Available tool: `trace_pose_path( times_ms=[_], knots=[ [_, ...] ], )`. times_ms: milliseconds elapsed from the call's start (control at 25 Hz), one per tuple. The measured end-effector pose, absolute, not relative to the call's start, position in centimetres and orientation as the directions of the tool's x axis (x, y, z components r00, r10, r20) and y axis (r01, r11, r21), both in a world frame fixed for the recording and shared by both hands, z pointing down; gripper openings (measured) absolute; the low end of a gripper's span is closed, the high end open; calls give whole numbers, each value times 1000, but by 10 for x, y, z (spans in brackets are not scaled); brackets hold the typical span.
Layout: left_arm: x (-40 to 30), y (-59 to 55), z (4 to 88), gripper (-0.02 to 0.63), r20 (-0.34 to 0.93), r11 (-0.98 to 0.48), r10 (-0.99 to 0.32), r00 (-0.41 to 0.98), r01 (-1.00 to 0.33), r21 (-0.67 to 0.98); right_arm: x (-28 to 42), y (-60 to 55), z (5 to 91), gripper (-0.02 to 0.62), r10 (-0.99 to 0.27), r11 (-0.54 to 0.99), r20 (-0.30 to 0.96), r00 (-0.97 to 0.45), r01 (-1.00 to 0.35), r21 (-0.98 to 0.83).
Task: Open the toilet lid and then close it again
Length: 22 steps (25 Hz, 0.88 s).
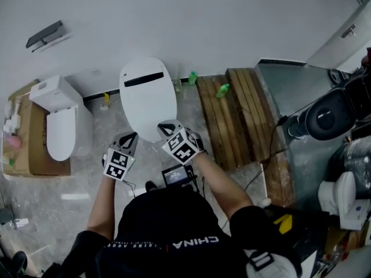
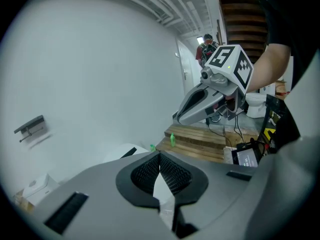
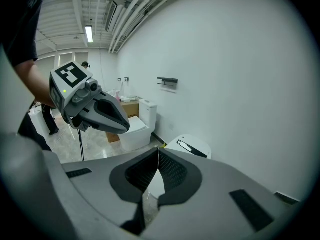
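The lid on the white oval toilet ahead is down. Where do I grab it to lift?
Take the white oval toilet lid at its rounded front edge, nearest you, coming from the front and hooking under it. It lies flat, and the end with the black slot sits by the wall, likely the hinge side.

The head view looks steeply down from above the person (image 1: 174, 236), with the toilet (image 1: 148, 97) near the middle of the frame. The left gripper view rides close behind its own jaws, set low, and faces across the toilet toward the wooden pallet (image 2: 200, 140) and the right hand-held gripper (image 2: 178, 119). The right gripper view, mounted the same way, faces the opposite side, toward a second toilet (image 3: 137, 134) and the left hand-held gripper (image 3: 125, 126). All three views share the toilet.
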<state>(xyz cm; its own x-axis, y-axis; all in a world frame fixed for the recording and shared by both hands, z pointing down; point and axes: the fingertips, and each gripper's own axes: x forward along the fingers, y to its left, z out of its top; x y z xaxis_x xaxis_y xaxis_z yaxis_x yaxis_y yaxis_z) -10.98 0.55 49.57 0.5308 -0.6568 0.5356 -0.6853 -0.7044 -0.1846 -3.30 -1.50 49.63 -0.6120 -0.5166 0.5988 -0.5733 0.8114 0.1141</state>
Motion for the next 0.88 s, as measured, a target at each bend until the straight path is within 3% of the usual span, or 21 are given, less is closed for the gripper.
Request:
trace_pose_path(
  times_ms=[560, 880],
  knots=[
    [-107, 3, 514, 9, 575, -724, -621, 533, -670, -161, -26, -15, 518, 15, -471, 832, 644, -603, -546, 98],
    [-93, 1, 571, 9, 617, -755, -545, 568, -652, -67, -19, -16, 587, 15, -369, 872, 705, -605, -488, 38]
  ],
)
